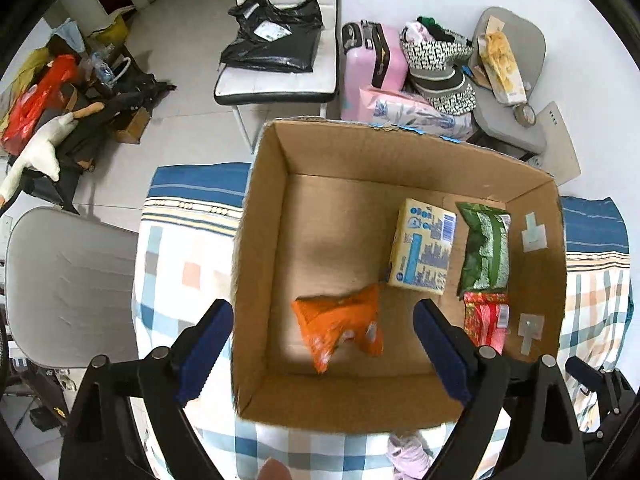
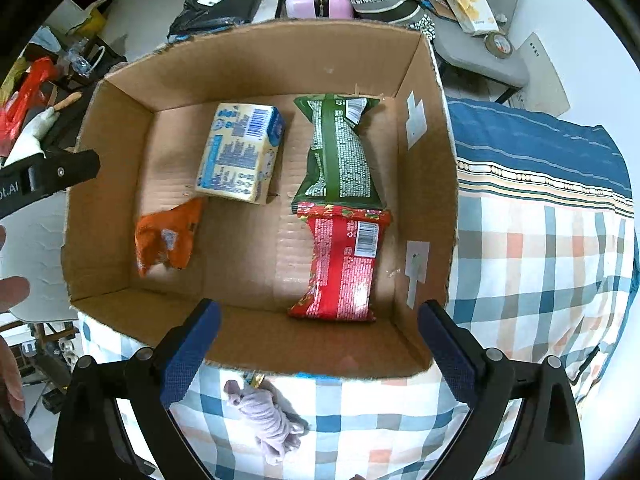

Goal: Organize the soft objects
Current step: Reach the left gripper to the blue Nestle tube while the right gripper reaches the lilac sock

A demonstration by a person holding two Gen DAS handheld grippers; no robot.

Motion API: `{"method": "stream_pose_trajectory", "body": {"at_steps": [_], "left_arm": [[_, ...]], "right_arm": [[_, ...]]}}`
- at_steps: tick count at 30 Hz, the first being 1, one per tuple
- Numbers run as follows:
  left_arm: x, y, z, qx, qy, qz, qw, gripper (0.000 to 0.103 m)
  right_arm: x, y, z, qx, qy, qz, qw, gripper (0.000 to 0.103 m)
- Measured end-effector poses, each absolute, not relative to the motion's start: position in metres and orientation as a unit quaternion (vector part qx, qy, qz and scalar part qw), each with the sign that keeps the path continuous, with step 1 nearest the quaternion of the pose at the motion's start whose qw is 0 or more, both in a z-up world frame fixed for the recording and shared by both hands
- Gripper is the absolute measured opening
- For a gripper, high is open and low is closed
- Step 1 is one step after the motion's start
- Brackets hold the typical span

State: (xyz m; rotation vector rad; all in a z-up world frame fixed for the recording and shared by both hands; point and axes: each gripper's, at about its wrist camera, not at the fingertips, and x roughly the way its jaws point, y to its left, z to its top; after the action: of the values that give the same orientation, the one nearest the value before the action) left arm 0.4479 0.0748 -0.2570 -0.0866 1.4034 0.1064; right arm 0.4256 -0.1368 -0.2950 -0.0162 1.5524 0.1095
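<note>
box: open cardboard box (image 1: 264, 216) (image 2: 256, 52), plain brown corrugated walls, pale tape patches on the right wall, sits on the bed
orange packet: crinkled glossy orange packet (image 1: 340, 326) (image 2: 168, 236), blurred in both views, near left part of box floor, close to the yellow pack's near corner; contact unclear
yellow pack: soft blocky yellow pack (image 1: 422, 250) (image 2: 242, 152), blue print and barcode, lies flat mid-floor
green packet: long green packet (image 1: 486, 250) (image 2: 340, 148), shiny film, white text panel up, by the right wall
red packet: red packet (image 1: 486, 320) (image 2: 342, 264), same shape, end to end with the green one, edges touching
cloth: small wrinkled lilac knit cloth (image 1: 408, 454) (image 2: 266, 420), bunched on the bed just outside the box's near wall
bed: checked cover (image 1: 180, 264) (image 2: 540, 264), blue, orange, grey squares, blue striped band at far end
left gripper: left gripper (image 1: 324, 356) over the box's near left corner, blue ribbed pads spread wide, nothing between them
right gripper: right gripper (image 2: 320, 348) over the box's near wall, pads spread wide, holding nothing
</note>
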Motion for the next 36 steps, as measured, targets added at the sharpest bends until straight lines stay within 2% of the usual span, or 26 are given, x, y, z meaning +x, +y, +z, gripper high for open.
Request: {"method": "stream_pose_trajectory", "body": {"at_steps": [13, 20, 26, 34, 35, 36], "left_arm": [[0.355, 0.057, -0.192, -0.019, 0.581, 0.057, 0.812, 0.092], [0.319, 0.061, -0.198, -0.050, 0.599, 0.040, 0.798, 0.092], [0.281, 0.077, -0.262, -0.088, 0.661, 0.054, 0.743, 0.092], [0.261, 0.081, -0.344, -0.125, 0.724, 0.068, 0.675, 0.092], [0.262, 0.080, -0.348, -0.132, 0.725, 0.067, 0.673, 0.092], [0.264, 0.079, -0.353, -0.145, 0.725, 0.065, 0.671, 0.092]], "right_arm": [[0.373, -0.131, -0.234, -0.022, 0.645, 0.045, 0.762, 0.101], [0.347, -0.130, -0.218, -0.006, 0.632, 0.069, 0.772, 0.101], [0.310, -0.125, -0.279, 0.014, 0.696, 0.116, 0.709, 0.101], [0.281, -0.103, -0.395, 0.023, 0.763, 0.142, 0.630, 0.100], [0.279, -0.101, -0.402, 0.023, 0.768, 0.145, 0.624, 0.093], [0.276, -0.100, -0.413, 0.021, 0.777, 0.142, 0.612, 0.066]]}}
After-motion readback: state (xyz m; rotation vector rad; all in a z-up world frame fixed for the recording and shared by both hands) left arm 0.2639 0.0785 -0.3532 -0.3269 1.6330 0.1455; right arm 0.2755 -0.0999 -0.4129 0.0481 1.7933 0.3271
